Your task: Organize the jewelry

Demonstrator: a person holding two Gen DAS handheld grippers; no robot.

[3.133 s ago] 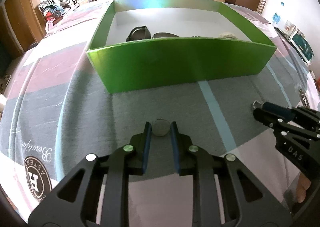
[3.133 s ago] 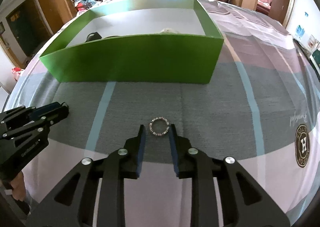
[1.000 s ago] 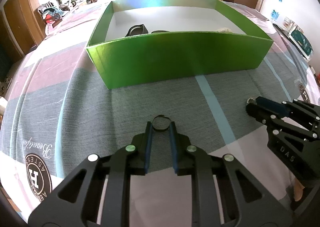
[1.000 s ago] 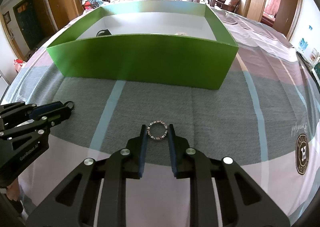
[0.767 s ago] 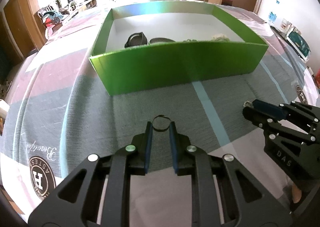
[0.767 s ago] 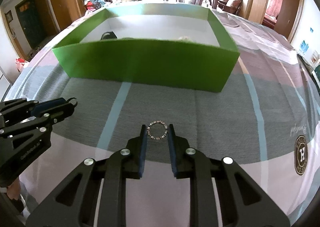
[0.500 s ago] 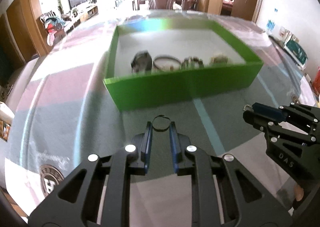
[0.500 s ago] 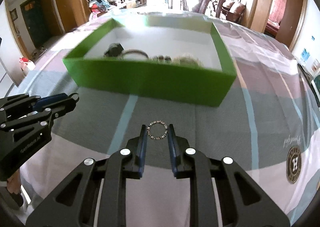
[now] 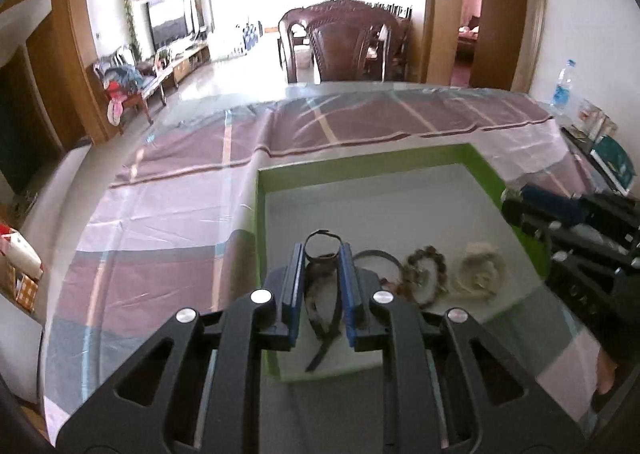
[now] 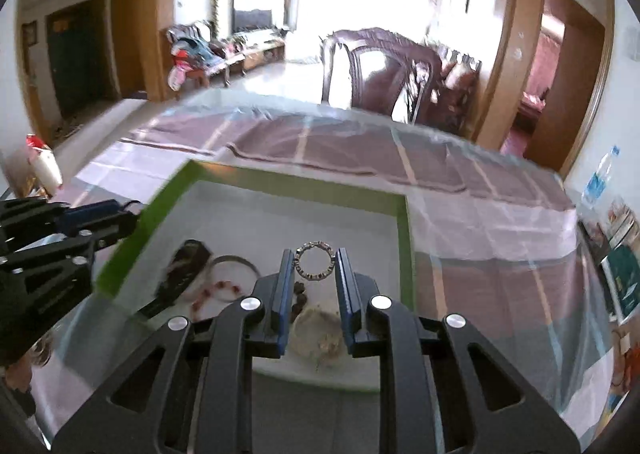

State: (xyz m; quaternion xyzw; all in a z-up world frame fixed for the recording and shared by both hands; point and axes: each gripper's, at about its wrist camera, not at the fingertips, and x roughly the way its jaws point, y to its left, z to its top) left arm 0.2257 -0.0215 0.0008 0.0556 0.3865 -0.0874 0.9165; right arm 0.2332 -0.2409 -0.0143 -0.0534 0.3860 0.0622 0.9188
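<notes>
Studded ring (image 10: 314, 260) — round, metallic — pinched in right jaws; left jaws pinch thin dark ring (image 9: 322, 244).

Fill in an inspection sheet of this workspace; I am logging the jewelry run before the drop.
Surface: table under a plaid cloth.
Job's things: green box holding a watch, bangle, beaded bracelets.
Clutter: water bottle, books at the table's right edge.
Grippers: left gripper shut on a thin dark ring; right gripper shut on a studded ring; both above the box.
Cables: nothing seen.
Surroundings: carved wooden chair, TV, doorways.
</notes>
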